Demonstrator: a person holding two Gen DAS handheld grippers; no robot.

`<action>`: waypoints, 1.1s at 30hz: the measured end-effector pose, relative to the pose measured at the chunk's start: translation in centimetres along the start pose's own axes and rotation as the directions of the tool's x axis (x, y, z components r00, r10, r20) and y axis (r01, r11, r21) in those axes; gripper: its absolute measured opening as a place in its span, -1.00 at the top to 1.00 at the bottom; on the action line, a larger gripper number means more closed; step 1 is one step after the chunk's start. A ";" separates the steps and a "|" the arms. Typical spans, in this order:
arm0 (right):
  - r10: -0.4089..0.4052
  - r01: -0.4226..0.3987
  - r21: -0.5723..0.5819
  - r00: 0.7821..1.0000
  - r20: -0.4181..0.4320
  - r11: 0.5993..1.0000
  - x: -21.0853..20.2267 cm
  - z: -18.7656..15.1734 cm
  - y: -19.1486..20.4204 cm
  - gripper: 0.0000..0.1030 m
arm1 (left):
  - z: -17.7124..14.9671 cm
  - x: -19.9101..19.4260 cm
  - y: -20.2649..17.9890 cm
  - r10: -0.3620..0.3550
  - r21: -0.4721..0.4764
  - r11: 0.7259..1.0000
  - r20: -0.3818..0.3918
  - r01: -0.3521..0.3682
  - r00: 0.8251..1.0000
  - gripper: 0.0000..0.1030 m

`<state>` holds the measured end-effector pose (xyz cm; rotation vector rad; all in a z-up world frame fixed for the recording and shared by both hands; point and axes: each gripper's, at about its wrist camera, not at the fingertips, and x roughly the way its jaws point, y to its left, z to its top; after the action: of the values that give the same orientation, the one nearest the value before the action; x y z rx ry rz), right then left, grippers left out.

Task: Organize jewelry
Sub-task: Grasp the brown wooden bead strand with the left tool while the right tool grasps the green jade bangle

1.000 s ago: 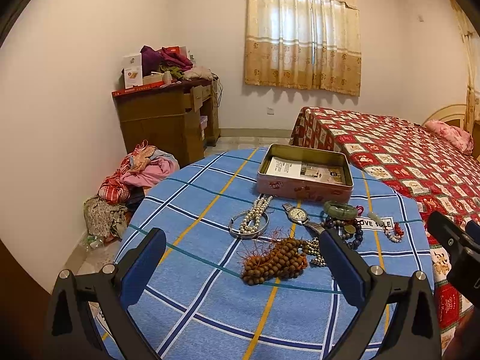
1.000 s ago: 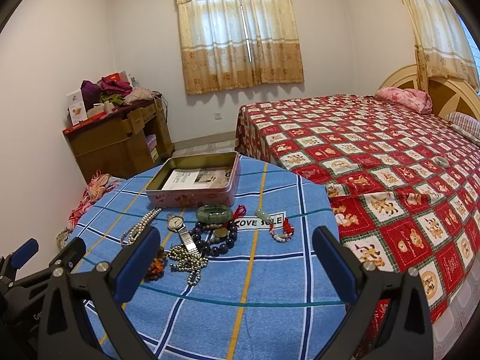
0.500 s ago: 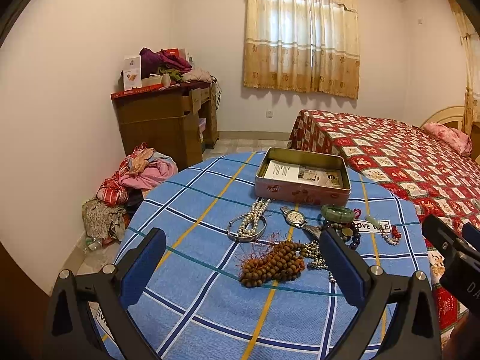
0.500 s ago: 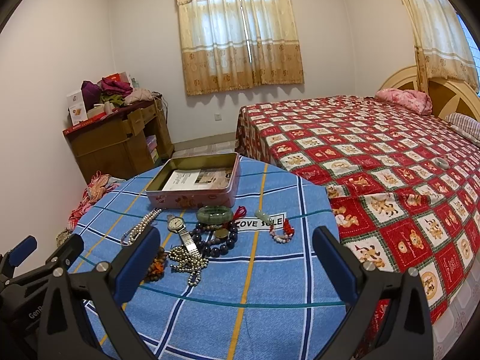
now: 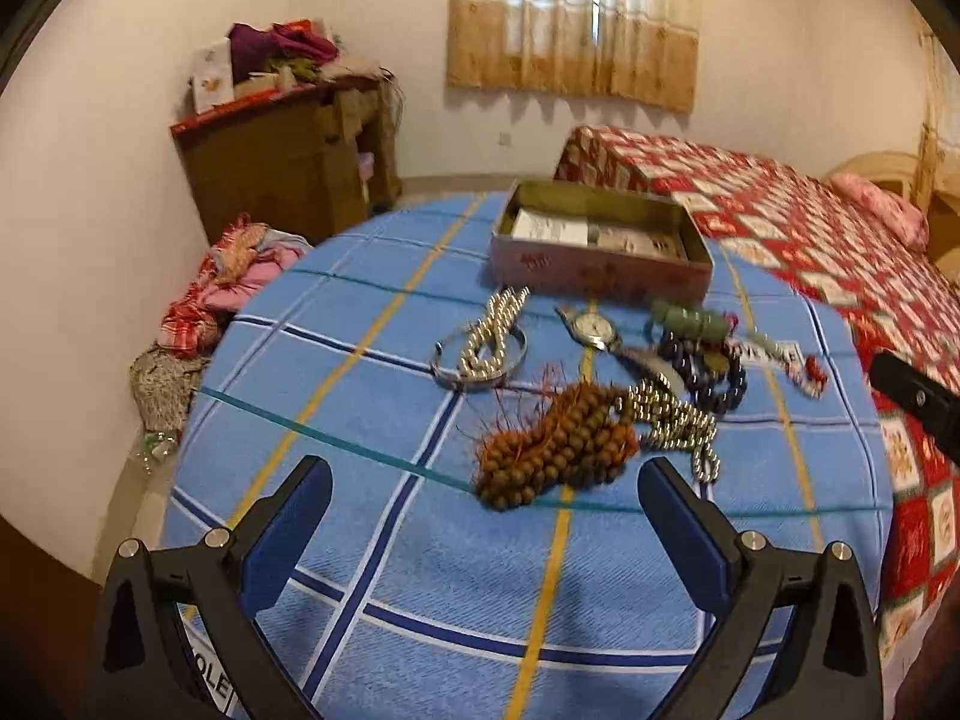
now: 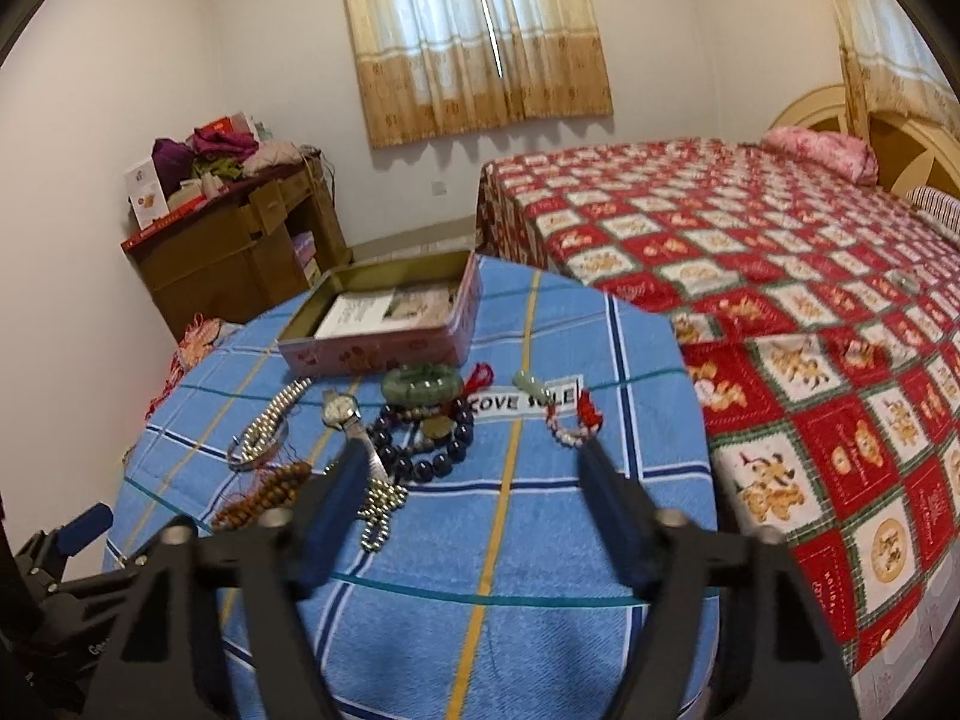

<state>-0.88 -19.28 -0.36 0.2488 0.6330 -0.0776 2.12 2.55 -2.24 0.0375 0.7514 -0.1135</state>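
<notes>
An open pink tin box stands at the far side of a round table under a blue plaid cloth. In front of it lie a brown wooden bead string, a pearl strand on a silver bangle, a wristwatch, a green jade bangle, a dark bead bracelet, a gold bead chain and a small red-and-white bracelet. My left gripper is open, just short of the brown beads. My right gripper is open and empty, above the cloth near the dark beads.
A bed with a red patterned cover stands right of the table. A wooden cabinet piled with clothes stands against the far wall. A heap of clothes lies on the floor to the left.
Both grippers have moved forward and down toward the jewelry. The right gripper's fingers have come closer together, still open. Nothing on the table has moved.
</notes>
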 end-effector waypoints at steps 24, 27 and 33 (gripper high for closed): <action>0.075 -0.073 0.023 0.988 -0.135 0.997 5.1 0.1 -0.6 -0.20 | 0.9 7.8 -0.7 -0.193 0.055 0.977 -0.163 0.205 0.967 0.08; 0.120 -0.114 0.049 0.982 -0.148 0.992 6.1 1.4 -1.0 -0.03 | 1.6 6.3 0.0 -0.211 0.032 0.976 -0.089 0.215 0.973 0.13; 0.220 -0.208 0.085 0.961 -0.169 0.974 9.7 4.5 -0.7 0.19 | 4.0 2.0 1.7 -0.252 0.003 0.967 0.087 0.253 0.964 0.13</action>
<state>9.37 -21.08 -2.74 0.3908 0.7783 0.1341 6.51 3.77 -0.67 -0.0711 0.6673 -0.3536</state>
